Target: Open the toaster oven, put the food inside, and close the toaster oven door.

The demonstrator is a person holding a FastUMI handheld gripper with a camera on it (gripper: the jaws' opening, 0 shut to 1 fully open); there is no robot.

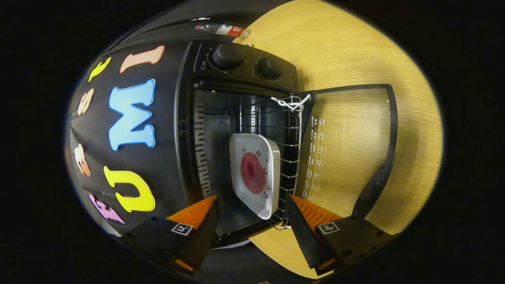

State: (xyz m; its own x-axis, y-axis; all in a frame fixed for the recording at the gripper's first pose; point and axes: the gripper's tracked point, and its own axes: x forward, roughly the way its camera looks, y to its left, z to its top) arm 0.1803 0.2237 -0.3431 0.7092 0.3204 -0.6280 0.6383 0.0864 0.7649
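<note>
The black toaster oven [185, 118] stands open, its glass door [347, 150] folded down flat over the wooden table. A white square plate [272, 157] carrying a round red piece of food [252, 172] rests on the wire rack [292, 157] in the oven's mouth. My gripper [251, 199] is open, its fingers spread wide on either side of the plate's near corner, and neither finger presses on the plate. The door's curved handle [378, 185] lies just beyond one finger.
Two control knobs [227, 55] [270, 67] sit on the oven's front panel. A white string [292, 103] is tied where the rack meets the door. A plastic bottle [223, 29] lies on the table behind the oven. Wooden tabletop [347, 51] surrounds the door.
</note>
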